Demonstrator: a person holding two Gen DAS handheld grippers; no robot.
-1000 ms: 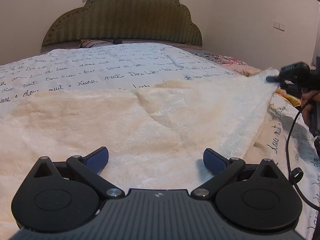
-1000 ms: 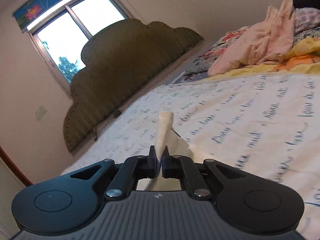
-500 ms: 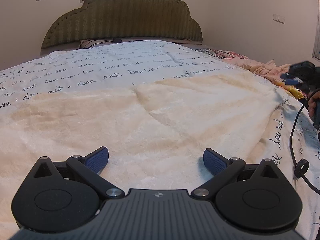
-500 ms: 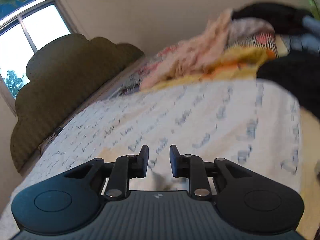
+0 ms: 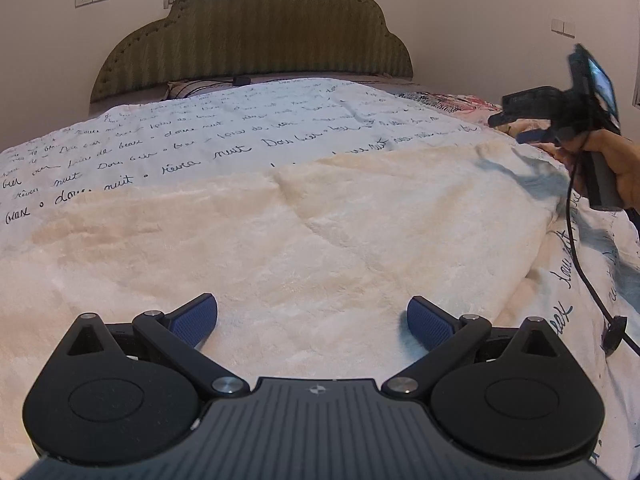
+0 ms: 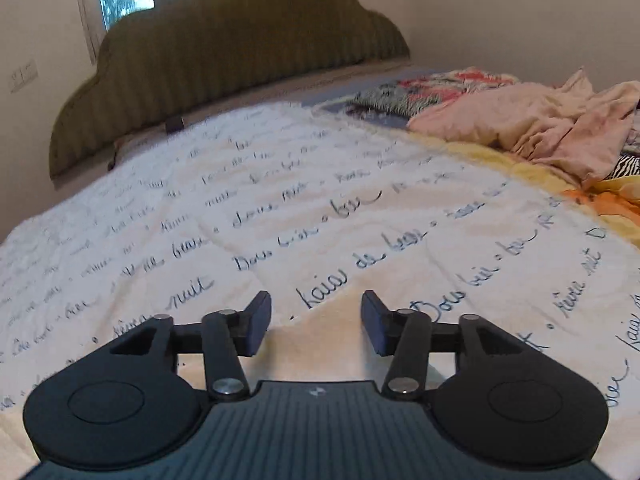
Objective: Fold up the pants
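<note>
The cream fleece pants (image 5: 320, 240) lie spread flat on the bed. My left gripper (image 5: 312, 318) is open and empty, low over their near edge. In the left wrist view the right gripper (image 5: 516, 128) is held above the pants' far right corner, not touching them. In the right wrist view my right gripper (image 6: 316, 320) is open and empty, and a strip of the pants (image 6: 316, 344) shows just below its fingers.
The bed has a white cover (image 5: 224, 136) printed with handwriting and a green padded headboard (image 5: 256, 36). A heap of pink, yellow and patterned clothes (image 6: 532, 120) lies on the bed's right side. A black cable (image 5: 588, 272) hangs from the right gripper.
My right gripper let go of the pants' corner, which dropped flat onto the bed. It opened, lifted and turned toward the headboard. The left gripper stayed put, open.
</note>
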